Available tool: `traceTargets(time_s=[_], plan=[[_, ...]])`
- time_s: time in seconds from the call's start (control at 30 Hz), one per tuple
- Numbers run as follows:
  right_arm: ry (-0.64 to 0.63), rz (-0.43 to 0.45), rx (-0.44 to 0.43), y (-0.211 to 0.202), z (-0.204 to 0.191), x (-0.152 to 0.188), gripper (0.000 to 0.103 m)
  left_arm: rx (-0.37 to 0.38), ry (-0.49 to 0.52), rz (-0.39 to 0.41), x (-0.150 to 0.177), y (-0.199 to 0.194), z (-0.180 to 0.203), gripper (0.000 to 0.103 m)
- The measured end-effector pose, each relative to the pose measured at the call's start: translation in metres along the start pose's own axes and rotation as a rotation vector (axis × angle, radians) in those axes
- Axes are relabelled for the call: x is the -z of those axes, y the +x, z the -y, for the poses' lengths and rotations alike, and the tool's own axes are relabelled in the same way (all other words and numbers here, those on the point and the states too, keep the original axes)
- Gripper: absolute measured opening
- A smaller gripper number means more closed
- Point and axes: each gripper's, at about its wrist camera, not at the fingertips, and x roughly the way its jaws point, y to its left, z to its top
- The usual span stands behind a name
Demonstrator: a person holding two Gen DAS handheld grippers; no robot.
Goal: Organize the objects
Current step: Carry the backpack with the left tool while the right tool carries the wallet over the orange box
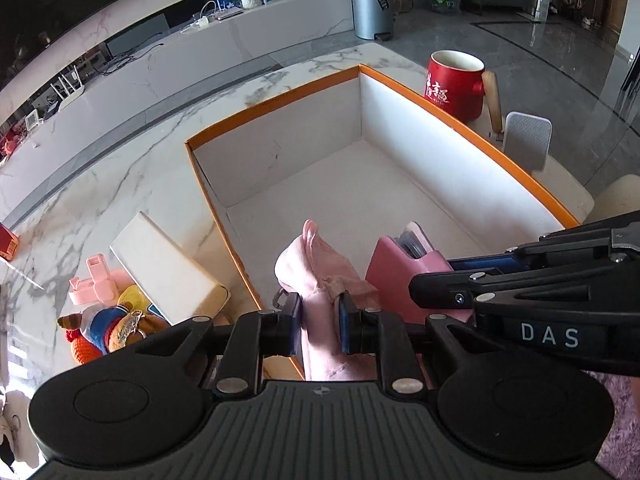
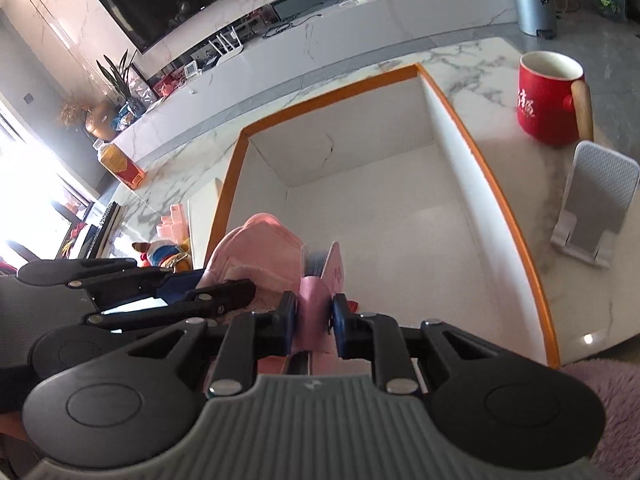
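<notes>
Holding one soft pink pouch [image 1: 320,276] over the near end of the orange-rimmed box [image 1: 460,120], left gripper [image 1: 319,316] and right gripper [image 2: 313,320] are both clenching it, risking spilled contents if either lets go unevenly.

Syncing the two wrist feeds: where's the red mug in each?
Left wrist: red mug upper right, on the table just outside the box's far right corner.
Right wrist: mug at the upper right edge, right of the box, beyond the grey stand.
Shared landmark: the box's orange rim.
</notes>
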Motion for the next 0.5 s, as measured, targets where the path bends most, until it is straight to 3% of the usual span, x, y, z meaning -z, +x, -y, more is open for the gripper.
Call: traceTargets(time_s=[0.17, 0.33, 0.5], plan=[[0.022, -0.05, -0.004, 0.013, -0.002, -0.003, 0.02, -0.016, 0.097, -0.054, 0.003, 0.008, 0.008, 0.024], [0.005, -0.113, 0.006, 0.031, -0.006, -0.004, 0.02, -0.037, 0.167, -0.055, 0.011, 0.015, 0.022, 0.03], [0.028, -0.157, 0.011, 0.044, -0.001, 0.0, 0.021, -0.026, 0.17, -0.038, 0.02, 0.023, 0.021, 0.037]])
